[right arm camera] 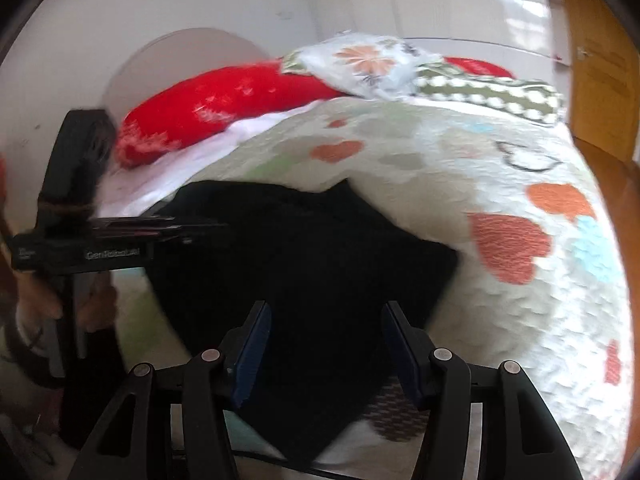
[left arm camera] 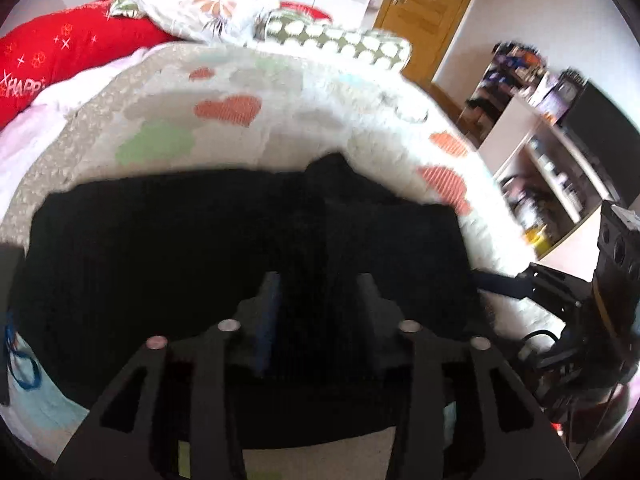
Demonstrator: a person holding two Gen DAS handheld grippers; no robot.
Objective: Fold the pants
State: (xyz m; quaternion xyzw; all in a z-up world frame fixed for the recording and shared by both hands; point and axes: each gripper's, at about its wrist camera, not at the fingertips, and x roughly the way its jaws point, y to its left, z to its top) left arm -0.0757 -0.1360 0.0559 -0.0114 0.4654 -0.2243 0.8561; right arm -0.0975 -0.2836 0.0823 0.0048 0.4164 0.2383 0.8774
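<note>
Black pants (left arm camera: 200,248) lie spread in a broad dark slab on the patterned bedspread (left arm camera: 280,92). My left gripper (left arm camera: 320,300) hovers over their near part with its jaws apart and only the flat cloth showing behind the gap. In the right wrist view the same pants (right arm camera: 320,248) look folded, with a corner pointing toward the camera. My right gripper (right arm camera: 328,336) stands open above that corner, and nothing is pressed between its blue pads (right arm camera: 252,344). The left gripper (right arm camera: 180,228) shows edge-on at the pants' left side, and the right gripper (left arm camera: 500,280) reaches in from the right.
The bedspread (right arm camera: 520,300) has heart and cloud prints. A red pillow (left arm camera: 60,52), a floral pillow (left arm camera: 208,4) and a dotted cushion (left arm camera: 344,40) lie at the far end. A cluttered shelf (left arm camera: 540,152) and a wooden door (left arm camera: 424,4) stand to the right. A person's hand (right arm camera: 40,292) holds the left gripper's handle.
</note>
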